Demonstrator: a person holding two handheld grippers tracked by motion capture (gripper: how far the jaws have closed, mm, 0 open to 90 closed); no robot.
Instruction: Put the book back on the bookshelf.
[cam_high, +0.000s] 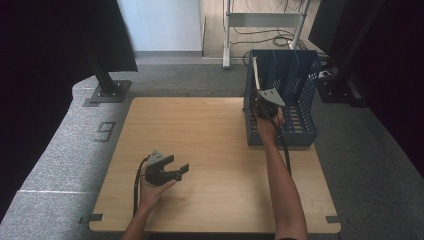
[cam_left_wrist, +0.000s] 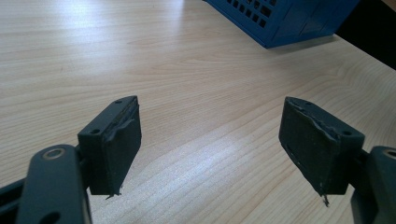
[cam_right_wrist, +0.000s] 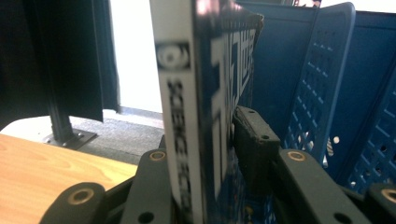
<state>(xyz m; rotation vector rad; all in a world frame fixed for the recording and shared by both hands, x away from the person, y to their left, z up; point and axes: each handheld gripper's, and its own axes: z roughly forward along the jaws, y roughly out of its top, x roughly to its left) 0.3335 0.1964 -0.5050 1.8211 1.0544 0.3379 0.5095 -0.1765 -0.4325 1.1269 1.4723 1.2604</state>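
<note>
Nearest the person, well short of the blue basket (cam_high: 300, 100), the left gripper (cam_high: 181, 171) hovers over the bare wooden worktop (cam_high: 210, 150), its fingers (cam_left_wrist: 114, 144) spread wide with nothing between them. Farther off, at the basket's near left corner, the right gripper (cam_high: 260, 102) has its fingers (cam_right_wrist: 252, 140) either side of a book (cam_right_wrist: 201, 93); whether they press it I cannot tell. The book stands upright inside the basket, against its left wall, white spine toward the gripper.
</note>
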